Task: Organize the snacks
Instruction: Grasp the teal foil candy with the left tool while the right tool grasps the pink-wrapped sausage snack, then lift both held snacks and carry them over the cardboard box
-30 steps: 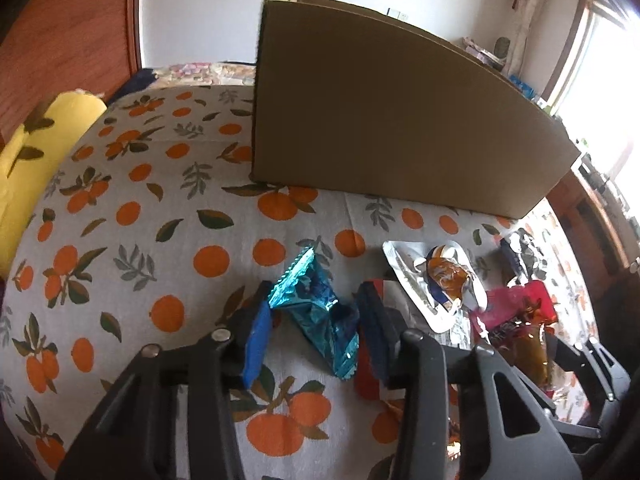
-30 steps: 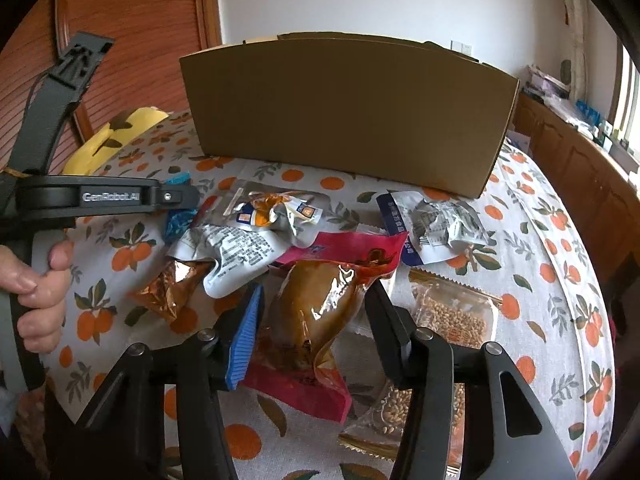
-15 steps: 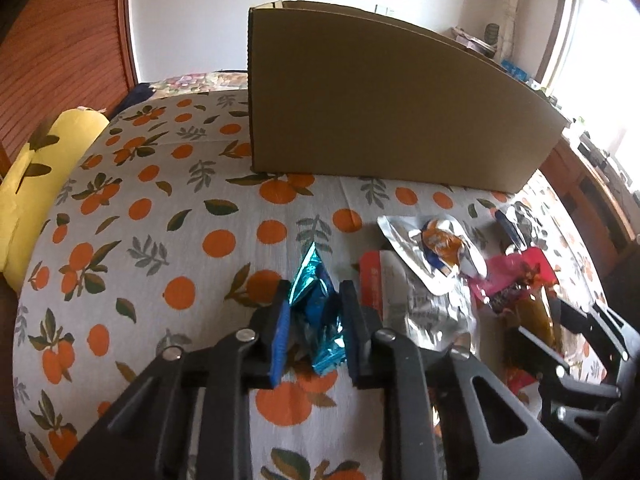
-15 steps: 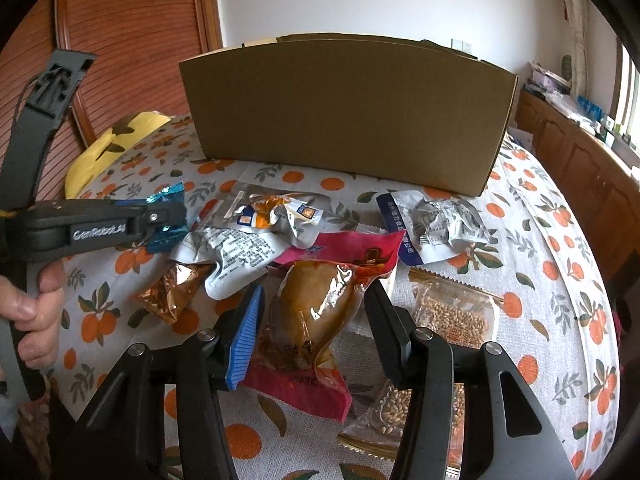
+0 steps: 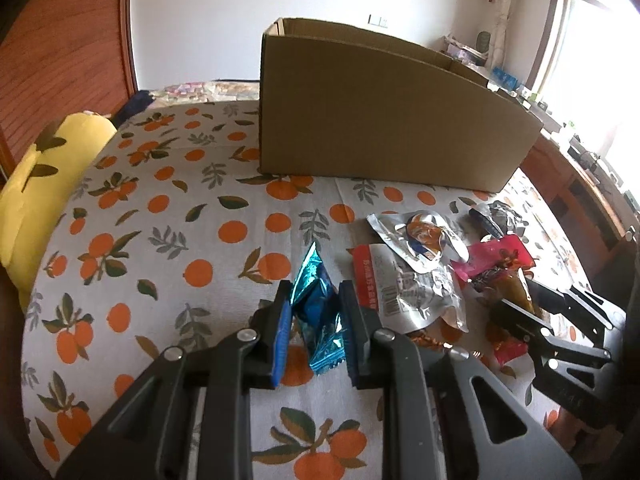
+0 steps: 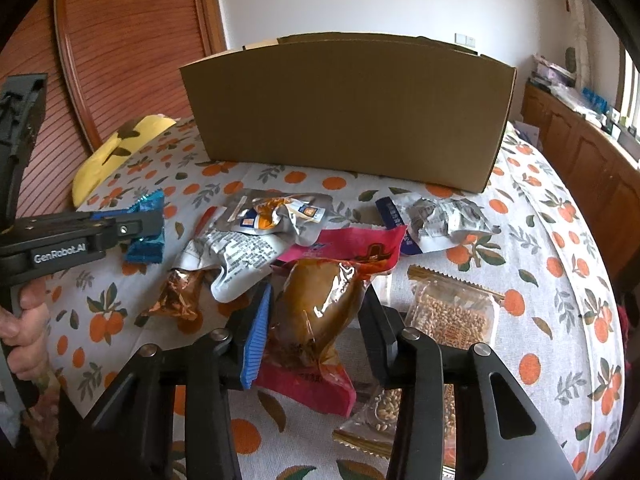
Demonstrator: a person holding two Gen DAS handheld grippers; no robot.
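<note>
The box [image 5: 384, 128] stands at the far side of the table [image 5: 168, 240], its top open. Left of the box the cloth is bare to the table edge, where a yellow cushion [image 5: 44, 184] lies. In front of the box lies the snack heap. The left gripper [image 5: 314, 312] is clamped on a blue packet [image 5: 316, 304], left of the heap. The right gripper [image 6: 316, 316] is closing its jaws around a brown pouch [image 6: 320, 304]. Only the right view shows a seed bag [image 6: 452, 312] and the hand [image 6: 24, 344].
</note>
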